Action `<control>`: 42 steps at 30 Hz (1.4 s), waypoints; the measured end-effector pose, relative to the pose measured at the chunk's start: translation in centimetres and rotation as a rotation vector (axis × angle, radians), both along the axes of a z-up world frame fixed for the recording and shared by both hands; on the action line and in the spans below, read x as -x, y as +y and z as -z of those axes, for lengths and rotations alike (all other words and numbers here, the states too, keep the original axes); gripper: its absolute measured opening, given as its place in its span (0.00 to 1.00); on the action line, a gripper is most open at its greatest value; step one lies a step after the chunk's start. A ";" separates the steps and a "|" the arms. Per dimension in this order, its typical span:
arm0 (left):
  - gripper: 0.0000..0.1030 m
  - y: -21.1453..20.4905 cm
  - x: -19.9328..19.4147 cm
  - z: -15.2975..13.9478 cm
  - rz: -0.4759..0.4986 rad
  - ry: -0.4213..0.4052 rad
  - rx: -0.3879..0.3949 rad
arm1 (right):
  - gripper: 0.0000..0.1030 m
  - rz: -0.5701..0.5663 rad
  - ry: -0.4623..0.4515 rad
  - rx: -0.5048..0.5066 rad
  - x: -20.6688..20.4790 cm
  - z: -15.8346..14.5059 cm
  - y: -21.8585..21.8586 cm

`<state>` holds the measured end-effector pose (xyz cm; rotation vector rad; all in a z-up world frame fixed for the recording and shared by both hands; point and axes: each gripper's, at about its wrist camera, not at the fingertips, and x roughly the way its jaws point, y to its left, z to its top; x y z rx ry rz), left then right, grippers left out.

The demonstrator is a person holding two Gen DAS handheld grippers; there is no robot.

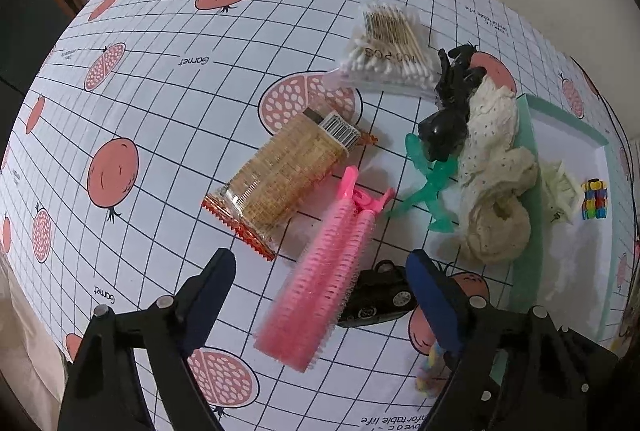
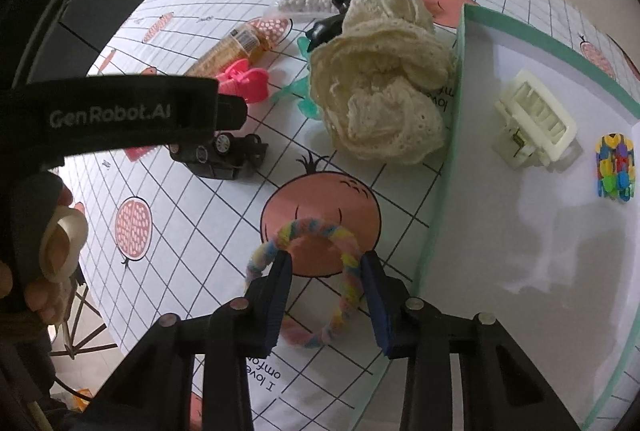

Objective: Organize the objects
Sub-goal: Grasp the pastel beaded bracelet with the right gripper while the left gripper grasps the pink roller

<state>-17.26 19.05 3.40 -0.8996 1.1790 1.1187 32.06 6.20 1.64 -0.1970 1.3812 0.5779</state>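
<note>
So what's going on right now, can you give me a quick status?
Left gripper open above pink hair roller. Right gripper open around pastel scrunchie. Green-edged tray alongside, nothing blocking.

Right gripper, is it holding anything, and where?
Not clearly: the right gripper has open fingers straddling the pastel twisted hair tie at its top arc; clamping can't be told.

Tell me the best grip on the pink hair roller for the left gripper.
Close across the middle of the pink hair roller, from above. It lies flat, long axis running away between the open left gripper fingers; the clip end is thin and irregular.
</note>
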 end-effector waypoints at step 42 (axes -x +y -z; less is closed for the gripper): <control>0.27 -1.4 3.8 -0.8 0.189 -0.025 -0.021 | 0.08 0.017 -0.097 -0.034 -2.2 -3.2 -1.8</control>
